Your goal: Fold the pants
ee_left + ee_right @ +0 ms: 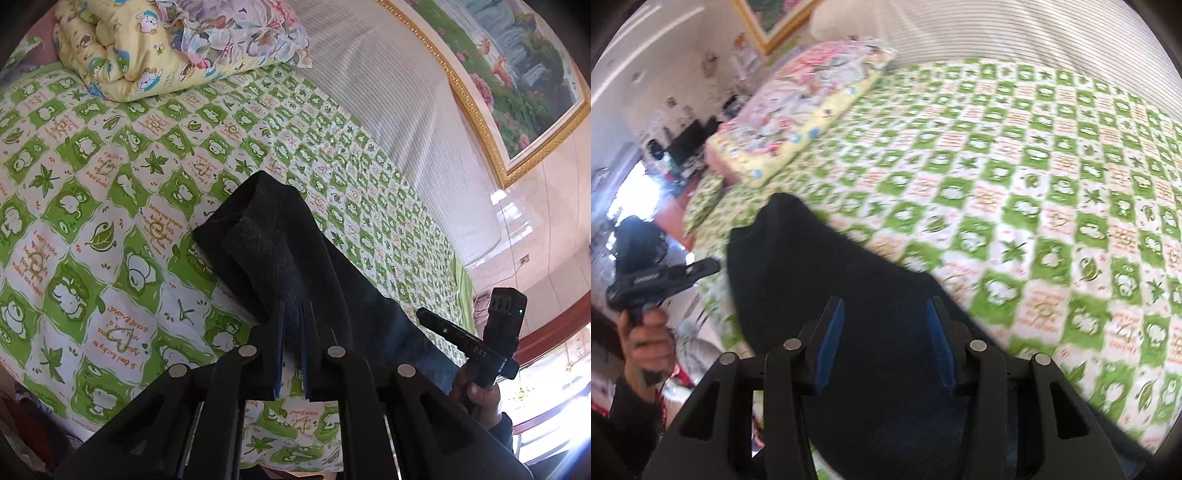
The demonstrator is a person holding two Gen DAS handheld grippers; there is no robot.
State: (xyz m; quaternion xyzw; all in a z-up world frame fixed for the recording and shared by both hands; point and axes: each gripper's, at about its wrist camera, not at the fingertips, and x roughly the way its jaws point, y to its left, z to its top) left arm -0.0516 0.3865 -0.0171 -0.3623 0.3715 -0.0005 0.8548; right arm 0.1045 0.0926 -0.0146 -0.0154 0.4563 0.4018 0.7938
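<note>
Pants, dark navy fabric [280, 254], lifted off green-and-white patterned bed sheet [110, 206], unfolded: left claw [293, 332] pinches one edge, right claw [884, 332] gapes empty above cloth; folding apparently barely begun.

bed [110, 192] green-white checked sheet | on it: dark pants [280, 243], folded quilt [122, 48]

Pants [280, 236] dark matt fuzzy cloth; bedsheet [110, 184] printed cotton-like cloth; picture frame [480, 122] glossy gilt.
</note>
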